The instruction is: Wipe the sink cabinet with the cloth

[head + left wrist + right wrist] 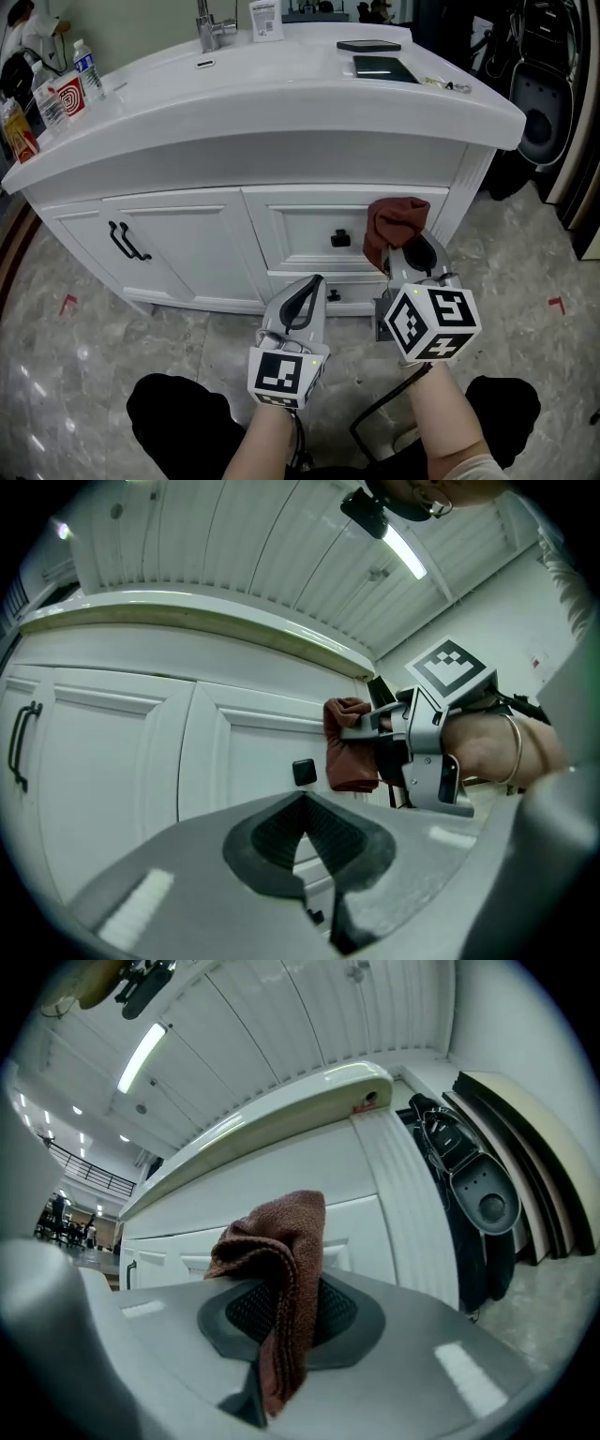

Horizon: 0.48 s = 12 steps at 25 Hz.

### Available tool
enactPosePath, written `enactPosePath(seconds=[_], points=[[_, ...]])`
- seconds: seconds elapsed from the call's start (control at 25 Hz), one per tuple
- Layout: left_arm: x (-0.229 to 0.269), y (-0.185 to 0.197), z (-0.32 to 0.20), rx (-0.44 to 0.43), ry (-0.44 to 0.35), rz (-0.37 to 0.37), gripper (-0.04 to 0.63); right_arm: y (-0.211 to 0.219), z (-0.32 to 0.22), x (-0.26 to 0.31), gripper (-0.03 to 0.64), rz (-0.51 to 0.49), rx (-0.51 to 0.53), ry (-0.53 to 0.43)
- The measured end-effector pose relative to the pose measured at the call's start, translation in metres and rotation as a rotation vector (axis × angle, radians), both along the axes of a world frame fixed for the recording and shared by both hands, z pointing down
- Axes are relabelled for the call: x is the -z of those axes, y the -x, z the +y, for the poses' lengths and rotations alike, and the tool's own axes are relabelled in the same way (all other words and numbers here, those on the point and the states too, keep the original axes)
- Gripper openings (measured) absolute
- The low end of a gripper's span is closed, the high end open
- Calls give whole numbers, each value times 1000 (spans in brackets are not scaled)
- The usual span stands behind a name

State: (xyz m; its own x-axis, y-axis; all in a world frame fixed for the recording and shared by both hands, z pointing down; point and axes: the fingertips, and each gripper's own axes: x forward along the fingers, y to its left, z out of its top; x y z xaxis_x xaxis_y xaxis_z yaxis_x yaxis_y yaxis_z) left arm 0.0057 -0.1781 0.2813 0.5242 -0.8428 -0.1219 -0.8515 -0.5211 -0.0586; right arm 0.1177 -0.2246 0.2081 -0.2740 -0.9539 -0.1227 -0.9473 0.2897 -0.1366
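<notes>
The white sink cabinet (187, 234) stands in front of me, with a black knob (340, 240) on its upper drawer. My right gripper (412, 246) is shut on a reddish-brown cloth (396, 223) and holds it at the drawer's upper right corner, against or very near the front. The left gripper view shows that cloth (350, 747) hanging from the right gripper (375, 726) beside the knob (304, 772). Between the right gripper's pads (244, 1309) the cloth (281, 1269) is folded. My left gripper (305, 291) is shut and empty, low before the lower drawer.
The countertop (281, 84) carries a faucet (211, 28), bottles and a red carton (56, 94) at the left, and a phone and dark tablet (384, 67) at the right. A black door handle (127, 242) is on the left door. Dark equipment (544, 103) stands right of the cabinet.
</notes>
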Motion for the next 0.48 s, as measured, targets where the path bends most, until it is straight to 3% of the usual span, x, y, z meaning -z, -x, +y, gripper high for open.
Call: enactPosePath(seconds=[0.24,0.36,0.48], points=[[-2,-11,6,-19,12,35,0,-44,7,1,86,-48,-87,19],[-5,-14,12,-27,17,23,0,-61,14,3,83,-79,-148,14],[-9,-9,20,-25,14,-16,0,-56,19,4,81,-109,-130,13]])
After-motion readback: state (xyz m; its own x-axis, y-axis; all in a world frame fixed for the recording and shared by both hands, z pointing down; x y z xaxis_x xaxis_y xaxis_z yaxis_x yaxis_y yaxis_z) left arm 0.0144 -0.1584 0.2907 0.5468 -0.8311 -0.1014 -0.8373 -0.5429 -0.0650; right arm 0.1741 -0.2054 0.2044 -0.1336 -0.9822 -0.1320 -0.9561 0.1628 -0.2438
